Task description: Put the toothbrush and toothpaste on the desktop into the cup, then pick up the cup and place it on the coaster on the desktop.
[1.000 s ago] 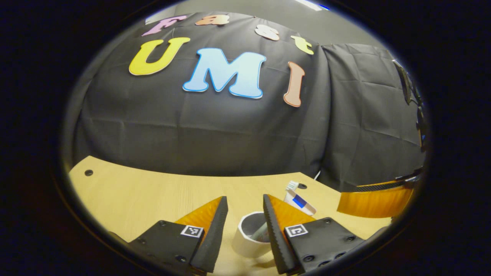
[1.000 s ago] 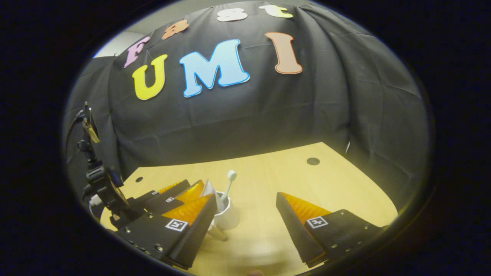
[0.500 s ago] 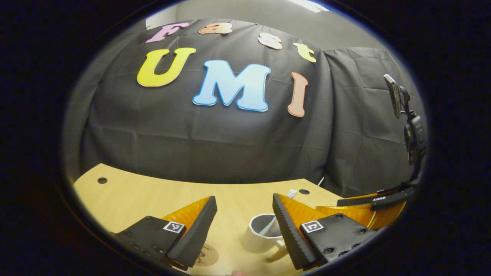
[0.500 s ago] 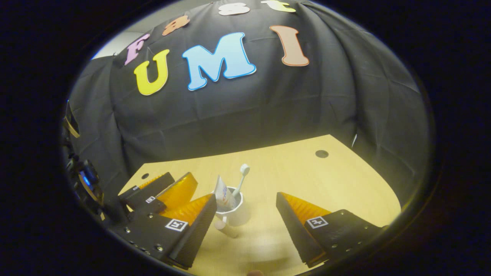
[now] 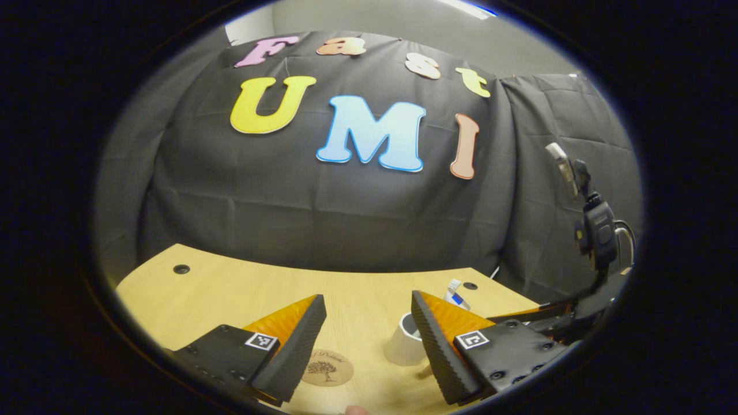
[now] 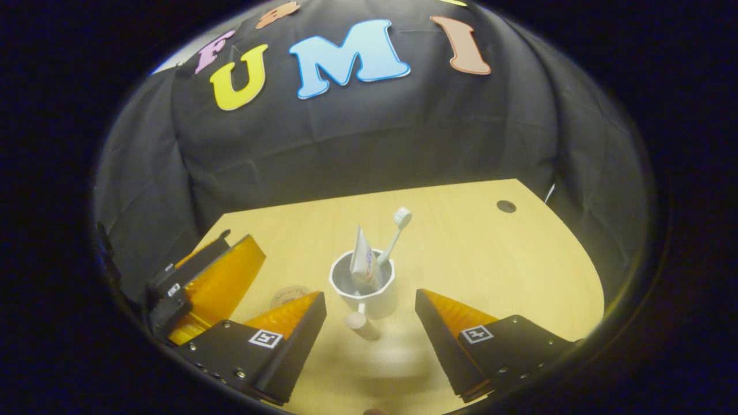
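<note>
White handled ceramic cup (image 6: 363, 285) with toothbrush (image 6: 395, 230) and toothpaste tube (image 6: 363, 262) inside, flanked by spread right gripper (image 6: 369, 334), presumably for grasping; round wooden coaster (image 5: 327, 367) beside cup, before spread left gripper (image 5: 366, 346).

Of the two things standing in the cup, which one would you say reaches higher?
The toothbrush: its bristled head leans out right, above the cup rim and past the toothpaste tube's flat crimped end, which stands lower beside it.
</note>
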Tool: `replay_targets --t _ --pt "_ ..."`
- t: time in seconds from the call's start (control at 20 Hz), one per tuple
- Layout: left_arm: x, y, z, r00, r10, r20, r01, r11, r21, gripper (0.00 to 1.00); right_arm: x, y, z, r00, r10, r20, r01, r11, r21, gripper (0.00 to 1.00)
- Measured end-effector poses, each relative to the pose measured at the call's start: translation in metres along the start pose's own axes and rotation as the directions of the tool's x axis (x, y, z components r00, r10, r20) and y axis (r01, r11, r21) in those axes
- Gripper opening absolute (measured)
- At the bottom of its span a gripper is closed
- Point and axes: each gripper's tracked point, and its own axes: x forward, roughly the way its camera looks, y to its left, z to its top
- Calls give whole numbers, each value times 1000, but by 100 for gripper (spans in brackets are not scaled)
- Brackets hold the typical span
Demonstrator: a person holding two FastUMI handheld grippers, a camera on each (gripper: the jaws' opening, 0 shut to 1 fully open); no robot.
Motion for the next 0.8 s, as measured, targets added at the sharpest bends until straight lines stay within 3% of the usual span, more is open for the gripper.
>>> replay_targets --t 0.3,0.4,0.45,0.8 --pt "-14 15 -3 1000 25 -14 -25 1000 -6 94 15 11 -23 978 -29 -208 30 1000 1 96" --pt "-17 17 -7 1000 21 -22 -21 1000 -11 99 20 10 -27 963 -58 -261 56 998 -17 97" --pt "-18 19 -8 999 16 -27 -16 1000 -14 94 23 8 -30 954 -72 -290 68 997 -27 96" --pt "-25 35 -21 998 -27 -64 27 1000 -10 96 43 8 -43 891 -135 -433 105 990 -92 96"
